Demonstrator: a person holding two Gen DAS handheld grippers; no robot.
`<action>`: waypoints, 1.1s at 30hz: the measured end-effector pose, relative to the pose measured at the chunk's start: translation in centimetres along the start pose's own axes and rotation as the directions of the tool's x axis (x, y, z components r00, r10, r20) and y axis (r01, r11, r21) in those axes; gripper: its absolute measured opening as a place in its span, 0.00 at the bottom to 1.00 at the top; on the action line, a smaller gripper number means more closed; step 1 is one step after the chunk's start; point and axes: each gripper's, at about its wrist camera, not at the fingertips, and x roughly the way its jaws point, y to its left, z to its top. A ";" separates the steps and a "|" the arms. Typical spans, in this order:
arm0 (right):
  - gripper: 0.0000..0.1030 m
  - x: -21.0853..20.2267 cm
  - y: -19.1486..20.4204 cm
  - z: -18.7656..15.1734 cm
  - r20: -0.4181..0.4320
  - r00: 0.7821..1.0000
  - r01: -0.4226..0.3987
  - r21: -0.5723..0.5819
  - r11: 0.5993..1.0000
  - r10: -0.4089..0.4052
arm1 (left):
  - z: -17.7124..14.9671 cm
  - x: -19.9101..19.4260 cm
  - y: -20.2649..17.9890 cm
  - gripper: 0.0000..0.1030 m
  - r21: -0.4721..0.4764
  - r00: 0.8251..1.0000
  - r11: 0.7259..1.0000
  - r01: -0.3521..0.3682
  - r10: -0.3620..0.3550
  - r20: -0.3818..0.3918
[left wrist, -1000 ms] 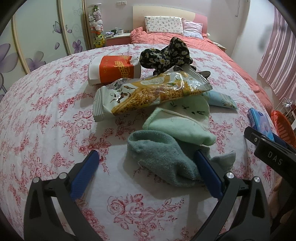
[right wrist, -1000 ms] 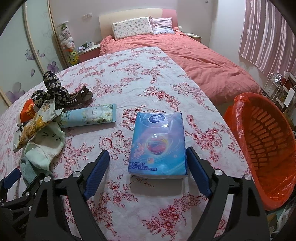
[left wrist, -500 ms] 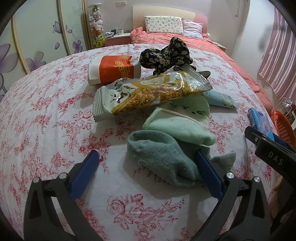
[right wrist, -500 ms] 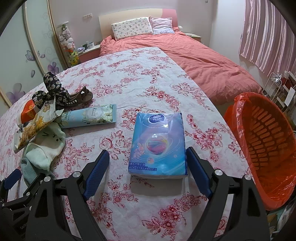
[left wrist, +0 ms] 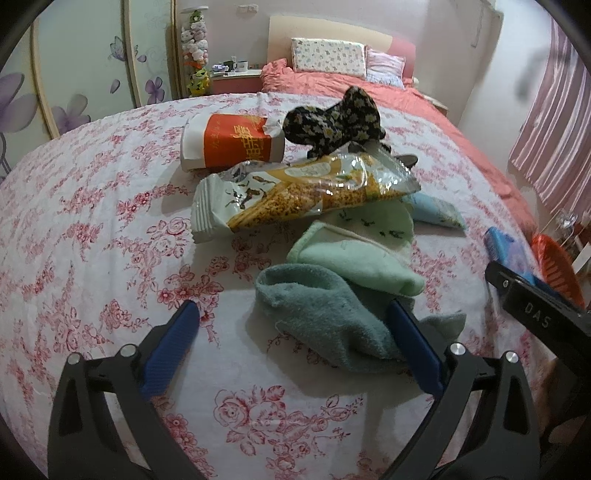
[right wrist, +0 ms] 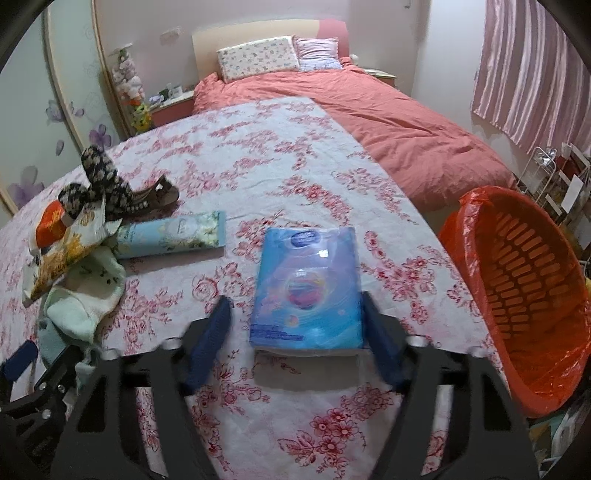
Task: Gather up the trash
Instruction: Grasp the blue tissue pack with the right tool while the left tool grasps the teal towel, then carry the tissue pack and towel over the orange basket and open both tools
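A home bedroom is shown. A bed (right wrist: 388, 122) with a coral duvet, a floral pillow (right wrist: 256, 57) and a padded headboard (left wrist: 325, 33) is seen at the back. Wardrobe doors (left wrist: 74, 81) printed with purple flowers line one side, pink striped curtains (right wrist: 532, 70) hang on the other, and stuffed toys (left wrist: 195, 48) are stacked beside a nightstand (left wrist: 236, 75).

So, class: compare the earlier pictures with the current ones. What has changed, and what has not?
The right claw has started moving: its view is now motion-blurred and it has edged in around the blue pack, jaws open, nothing gripped. The left claw, socks and wrappers are unchanged.
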 end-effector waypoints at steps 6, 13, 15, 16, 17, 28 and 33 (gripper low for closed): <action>0.49 -0.3 -0.6 -0.1 0.013 0.999 -0.039 0.027 0.999 0.038 | -0.3 -0.7 -0.9 0.45 0.051 1.000 0.998 0.025 -0.026 0.017; 0.46 -1.6 -1.3 -0.8 0.029 0.996 -0.082 0.038 0.996 0.081 | -0.5 -2.4 -0.7 0.17 0.052 0.995 0.994 0.098 -0.099 0.029; 0.46 -2.3 -1.6 -0.8 0.042 0.995 -0.090 0.049 0.995 0.088 | -0.4 -3.3 -0.5 0.17 0.054 0.993 0.993 0.105 -0.108 0.050; 0.46 -2.4 -1.9 -0.7 0.047 0.995 -0.095 0.053 0.994 0.093 | -0.3 -4.0 -0.5 0.17 0.057 0.992 0.993 0.107 -0.110 0.064; 0.46 -3.0 -2.0 -0.6 0.056 0.994 -0.100 0.056 0.993 0.097 | -0.1 -4.4 -0.5 0.17 0.058 0.991 0.992 0.108 -0.112 0.072; 0.46 -7.8 -6.2 0.0 0.169 0.976 -0.156 0.099 0.983 0.138 | 1.3 -10.3 -4.2 0.17 0.108 0.967 0.978 0.178 -0.195 0.165; 0.46 -9.9 -9.5 -0.3 0.229 0.967 -0.146 0.144 0.979 0.111 | 1.6 -11.8 -8.6 0.17 0.156 0.942 0.952 0.262 -0.287 0.171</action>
